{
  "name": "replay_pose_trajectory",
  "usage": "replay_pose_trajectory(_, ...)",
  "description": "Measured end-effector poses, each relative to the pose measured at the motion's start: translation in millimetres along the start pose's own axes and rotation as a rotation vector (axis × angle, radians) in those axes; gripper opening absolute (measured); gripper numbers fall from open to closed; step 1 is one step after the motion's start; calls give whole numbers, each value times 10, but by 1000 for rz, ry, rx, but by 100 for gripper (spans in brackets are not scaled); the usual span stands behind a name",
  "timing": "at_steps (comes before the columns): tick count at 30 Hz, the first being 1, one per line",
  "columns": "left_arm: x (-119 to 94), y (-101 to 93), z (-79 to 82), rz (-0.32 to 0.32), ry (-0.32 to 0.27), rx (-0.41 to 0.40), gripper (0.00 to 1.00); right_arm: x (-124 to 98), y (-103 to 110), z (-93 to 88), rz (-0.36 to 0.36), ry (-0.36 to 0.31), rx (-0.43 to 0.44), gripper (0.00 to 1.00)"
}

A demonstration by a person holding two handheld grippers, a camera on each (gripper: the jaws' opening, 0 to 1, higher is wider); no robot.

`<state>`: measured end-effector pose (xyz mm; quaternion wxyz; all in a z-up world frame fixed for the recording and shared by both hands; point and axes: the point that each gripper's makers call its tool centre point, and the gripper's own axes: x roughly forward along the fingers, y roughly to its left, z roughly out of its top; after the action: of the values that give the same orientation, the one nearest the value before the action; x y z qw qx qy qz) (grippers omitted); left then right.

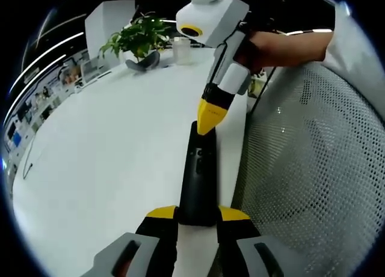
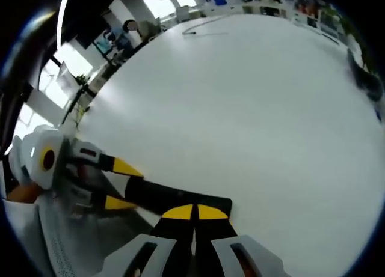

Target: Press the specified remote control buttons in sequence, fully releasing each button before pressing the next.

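The left gripper [image 1: 197, 216] clamped its fingers on the near end of the black remote [image 1: 199, 175], steadying it on the white counter [image 1: 108, 163]. The right gripper [image 2: 194, 212], fingers together as one tip, poked the remote's far end, apparently pressing a button.

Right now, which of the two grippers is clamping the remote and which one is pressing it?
The left gripper clamps the black remote by its near end, a jaw on either side. The right gripper, jaws shut to a single yellow point, touches the remote's far end.

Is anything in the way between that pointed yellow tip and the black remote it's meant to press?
Nothing visible. The right gripper, jaws together, sits right at the far end of the remote, apparently touching it. The left gripper clamps the near end on the white table.
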<state>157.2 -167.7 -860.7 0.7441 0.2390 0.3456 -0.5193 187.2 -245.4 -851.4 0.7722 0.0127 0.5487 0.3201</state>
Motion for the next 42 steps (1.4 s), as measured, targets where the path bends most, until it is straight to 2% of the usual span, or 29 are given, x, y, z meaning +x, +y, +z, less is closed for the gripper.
replay_pose_trajectory(5,-3,-3,-2,2,2,-4,24,-2,4,1,-5,5,6,0)
replay_pose_trajectory(10,-4,-9,-1,2,1,0,23,-7,13,13,-29,6,-56,0)
replay_pose_trajectory(12,-1,-26,3,-3,3,4,23,-25,-60,91,-80,-38,-113,0)
replay_pose_trajectory(14,5,-48,13,-7,0,13,23,-53,-69,152,-97,-78,-154,0)
replay_pose_trajectory(20,12,-70,21,-14,-1,22,23,-29,59,134,-32,-68,-139,0)
replay_pose_trajectory(25,14,-69,23,-13,-1,24,23,33,123,50,3,-17,-136,0)
replay_pose_trajectory(31,15,-67,21,-14,-2,17,24,52,121,6,1,9,-138,0)
replay_pose_trajectory(42,16,-64,22,-12,-5,9,24,58,108,7,7,0,-122,0)
